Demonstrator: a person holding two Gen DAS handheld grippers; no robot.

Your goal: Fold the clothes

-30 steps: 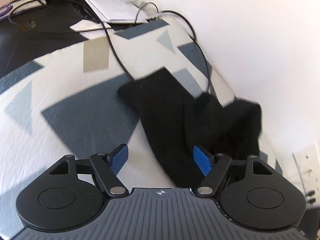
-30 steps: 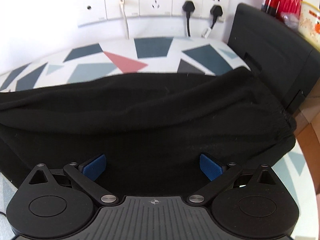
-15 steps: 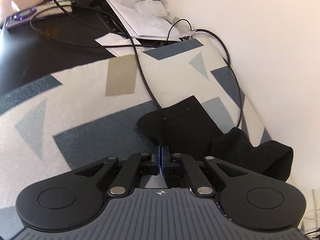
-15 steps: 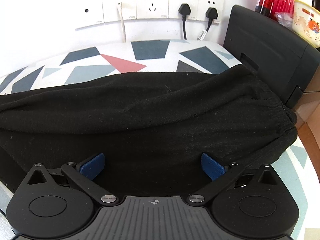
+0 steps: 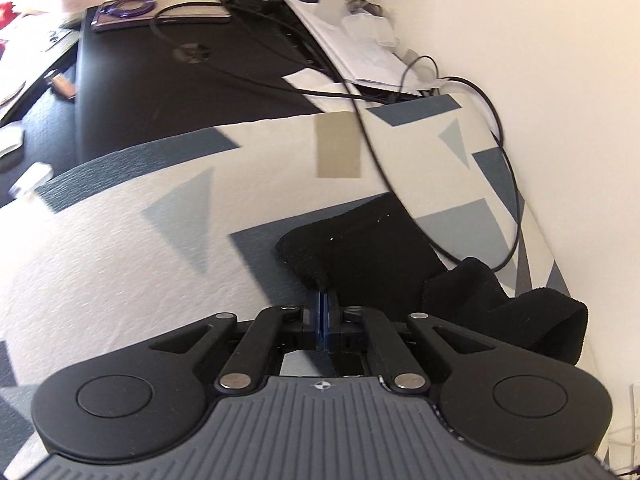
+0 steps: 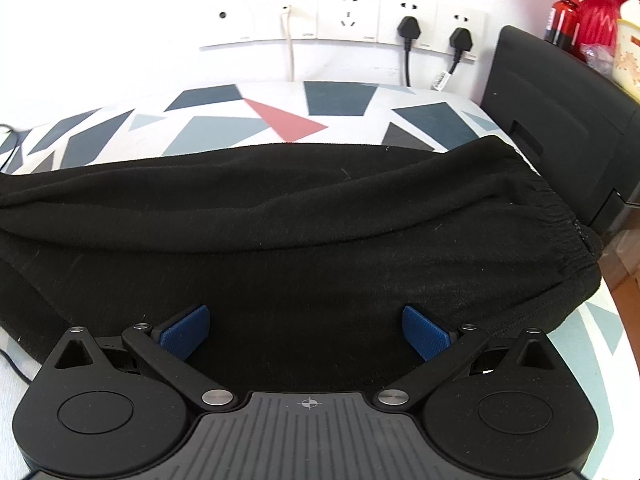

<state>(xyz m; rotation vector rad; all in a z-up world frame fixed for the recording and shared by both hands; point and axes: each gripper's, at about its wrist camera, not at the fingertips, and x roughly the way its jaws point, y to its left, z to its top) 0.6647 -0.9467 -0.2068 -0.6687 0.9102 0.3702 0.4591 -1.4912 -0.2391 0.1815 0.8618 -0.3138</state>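
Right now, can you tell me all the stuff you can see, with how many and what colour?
Black garment: one, black, spread across the patterned cloth, elastic band at the right end.
Patterned cloth: one, white with grey, blue and red shapes, covering the surface.
Wall sockets: a row, white, on the wall behind.
Plugs: two, black, in the sockets.
Black cable: one, along the wall, over the cloth.
Laptop: one, black, shut, beyond the cloth.
Papers: a pile, white, by the wall.
Red vase: one, top right.
Left gripper: one, black, shut on the garment's end.
Right gripper: one, black with blue pads, open over the garment.
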